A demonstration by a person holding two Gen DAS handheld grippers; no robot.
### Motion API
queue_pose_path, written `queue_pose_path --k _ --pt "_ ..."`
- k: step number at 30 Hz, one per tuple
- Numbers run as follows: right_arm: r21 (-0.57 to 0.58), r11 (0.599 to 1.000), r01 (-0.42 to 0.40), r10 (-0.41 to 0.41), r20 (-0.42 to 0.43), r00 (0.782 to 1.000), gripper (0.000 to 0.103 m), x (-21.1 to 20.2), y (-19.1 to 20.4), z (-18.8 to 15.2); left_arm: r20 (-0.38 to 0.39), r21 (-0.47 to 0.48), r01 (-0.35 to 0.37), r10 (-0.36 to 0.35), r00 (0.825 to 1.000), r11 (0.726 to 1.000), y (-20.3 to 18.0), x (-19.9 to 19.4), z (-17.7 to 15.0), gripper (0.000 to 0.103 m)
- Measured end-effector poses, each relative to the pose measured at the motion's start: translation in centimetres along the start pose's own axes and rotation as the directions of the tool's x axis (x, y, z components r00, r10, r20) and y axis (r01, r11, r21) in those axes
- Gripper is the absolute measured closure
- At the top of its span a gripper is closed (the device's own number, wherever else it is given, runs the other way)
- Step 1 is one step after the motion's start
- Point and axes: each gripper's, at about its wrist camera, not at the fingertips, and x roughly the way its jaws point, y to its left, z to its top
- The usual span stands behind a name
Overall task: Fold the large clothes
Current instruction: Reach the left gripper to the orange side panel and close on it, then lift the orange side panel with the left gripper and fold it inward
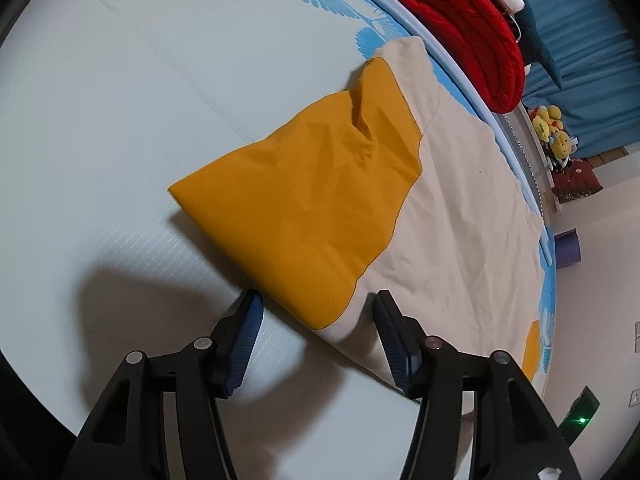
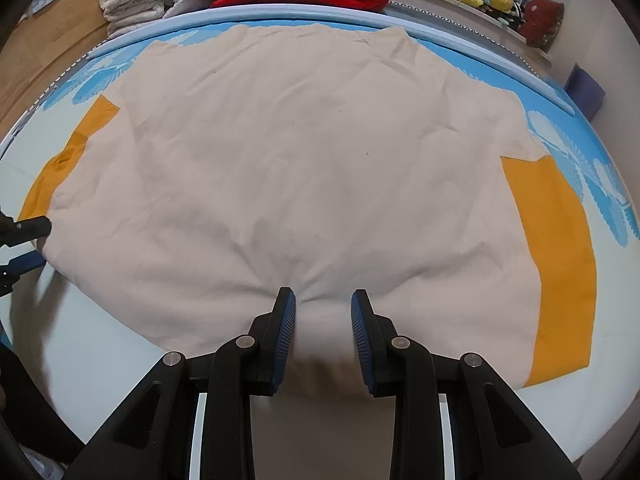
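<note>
Bed [image 2: 100,360]: pale mattress surface with a blue feather-print border, carrying the work. Cream shirt [image 2: 304,168] with mustard sleeves lies spread flat across it, hem nearest the right wrist camera.

Left sleeve [image 1: 304,200] is rumpled and partly lifted; risk: folding it as it lies would likely trap the crease.

Right tool [image 2: 323,300]: jaws partly apart, straddling a puckered bunch of hem; risk: closing could pinch one layer only.

Left tool [image 1: 316,300]: jaws wide, holding nothing, at the sleeve's cuff edge.
</note>
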Motion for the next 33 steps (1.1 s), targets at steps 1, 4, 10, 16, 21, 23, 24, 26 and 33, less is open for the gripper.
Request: queue_pose_path --k 1,4,10,16,21,23,24,26,33 --pt "0.001 1.0 0.0 0.0 0.0 1.0 0.072 0.0 0.0 0.0 0.0 -0.004 0.003 -0.003 1.0 1.0 0.0 0.0 0.0 0.05" --pt "0.0 1.0 0.003 -0.003 -0.001 1.0 0.072 0.0 0.1 0.0 0.003 -0.014 0.006 -0.006 1.0 1.0 0.2 -0.1 0.1 0.05" --pt "0.0 1.0 0.005 -0.005 -0.001 1.0 0.072 0.0 0.2 0.0 0.008 -0.012 0.006 -0.006 1.0 1.0 -0.1 0.0 0.2 0.05" --pt "0.012 1.0 -0.003 0.003 0.0 1.0 0.072 0.0 0.1 -0.1 0.027 -0.028 0.028 -0.027 0.999 0.999 -0.4 0.4 0.9 0.052" --pt "0.035 0.999 -0.021 0.021 -0.003 1.0 0.072 -0.1 -0.3 -0.2 0.048 -0.047 0.062 -0.06 0.997 0.997 -0.7 1.1 1.9 0.052" --pt "0.046 0.999 -0.027 0.027 -0.003 1.0 0.072 -0.2 -0.5 -0.3 0.05 -0.052 0.079 -0.076 0.996 0.996 -1.0 1.4 2.3 0.06" --pt "0.048 0.998 -0.028 0.028 -0.003 1.0 0.072 -0.2 -0.6 -0.3 0.045 -0.051 0.086 -0.084 0.995 0.995 -1.0 1.5 2.4 0.065" --pt "0.061 0.998 -0.029 0.029 0.0 1.0 0.072 -0.3 -0.7 -0.3 0.031 -0.036 0.12 -0.119 0.992 0.992 -1.4 1.5 2.8 0.09" --pt "0.116 0.993 0.027 -0.037 0.088 0.995 0.072 -3.2 0.6 -0.4 0.075 0.206 0.094 -0.112 0.991 0.974 -5.5 -5.8 3.6 0.097"
